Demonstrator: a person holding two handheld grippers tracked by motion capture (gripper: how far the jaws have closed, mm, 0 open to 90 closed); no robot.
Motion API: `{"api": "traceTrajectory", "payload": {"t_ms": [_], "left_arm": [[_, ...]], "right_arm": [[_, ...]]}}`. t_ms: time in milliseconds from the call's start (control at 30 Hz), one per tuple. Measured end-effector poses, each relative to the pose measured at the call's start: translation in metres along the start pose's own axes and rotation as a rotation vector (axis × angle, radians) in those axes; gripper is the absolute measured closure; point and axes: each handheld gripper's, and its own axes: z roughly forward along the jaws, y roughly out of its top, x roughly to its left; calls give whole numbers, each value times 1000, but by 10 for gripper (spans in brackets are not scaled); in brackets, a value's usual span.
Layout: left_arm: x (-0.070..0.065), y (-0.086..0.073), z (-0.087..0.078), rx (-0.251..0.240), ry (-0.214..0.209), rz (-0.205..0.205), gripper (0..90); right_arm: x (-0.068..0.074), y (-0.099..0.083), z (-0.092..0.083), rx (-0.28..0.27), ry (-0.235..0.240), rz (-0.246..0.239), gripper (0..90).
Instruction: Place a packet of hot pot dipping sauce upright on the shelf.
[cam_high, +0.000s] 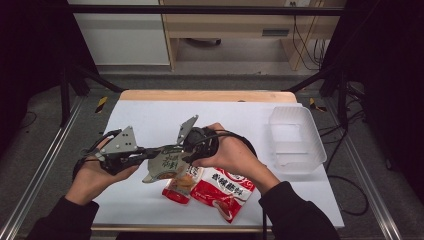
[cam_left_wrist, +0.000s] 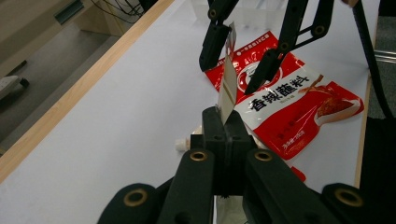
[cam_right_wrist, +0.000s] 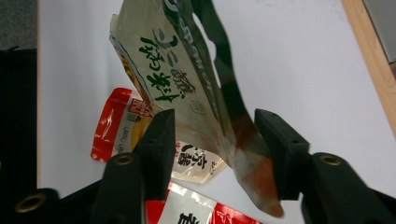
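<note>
Pale sachet (cam_high: 167, 164) upright in left hand-held gripper (cam_high: 150, 154), clamped

Bare white table (cam_high: 150, 120) lay open at the far left. The clear plastic tub (cam_high: 296, 140) blocked the right side. Near the front edge, the red packet (cam_high: 223, 189) and small orange packet (cam_high: 181, 186) took the middle, leaving strips free beside them.

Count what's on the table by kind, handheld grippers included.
packets: 3 (beige packet, large red packet, small red packet)
clear container: 1
grippers: 2 (left gripper, right gripper)
total: 6
</note>
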Motion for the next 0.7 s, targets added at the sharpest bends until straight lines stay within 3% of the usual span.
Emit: {"api": "traceTrajectory", "payload": {"t_ms": [100, 167, 367, 600, 633, 667, 700], "left_arm": [[-2, 1, 0, -12, -7, 0, 900], [-3, 2, 0, -16, -9, 0, 900], [1, 1, 0, -24, -21, -13, 900], [3, -3, 0, -40, -5, -55, 900], [3, -4, -1, -47, 8, -58, 816], [3, -4, -1, -60, 18, -64, 816], [3, -7, -1, -90, 24, -85, 707]], "right_arm": [[1, 0, 1, 3, 21, -7, 634], [1, 0, 1, 7, 22, -13, 659], [1, -1, 1, 10, 18, -20, 853], [3, 2, -1, 1, -5, -22, 900], [3, 3, -3, 10, -18, -24, 900], [3, 3, -3, 10, -18, -24, 900], [2, 3, -4, 33, -26, -34, 900]]}}
